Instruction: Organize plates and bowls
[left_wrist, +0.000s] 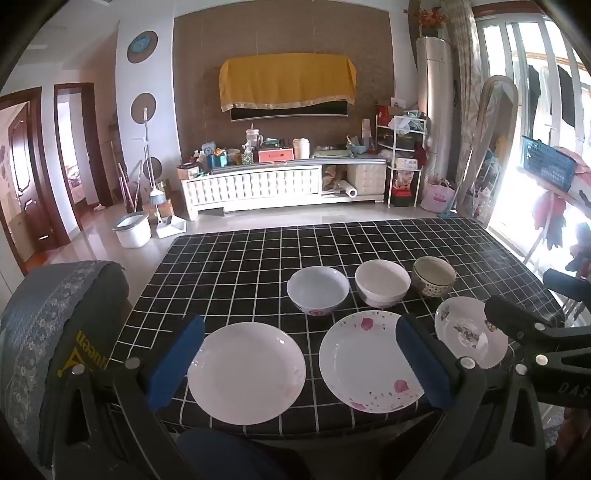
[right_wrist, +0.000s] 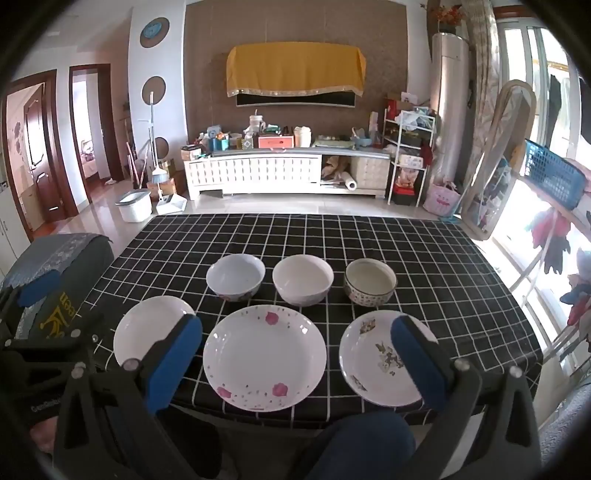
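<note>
Three plates lie in a front row on the black checked table: a plain white plate, a pink-flowered plate and a small brown-patterned plate. Behind them stand three bowls: a white bowl with a pink base, a plain white bowl and a patterned bowl. My left gripper is open and empty above the front edge. My right gripper is open and empty, over the flowered plate.
A chair back with a grey-blue cover stands left of the table. The right gripper's body shows in the left wrist view. Beyond the table are a TV cabinet, a bucket and a window at right.
</note>
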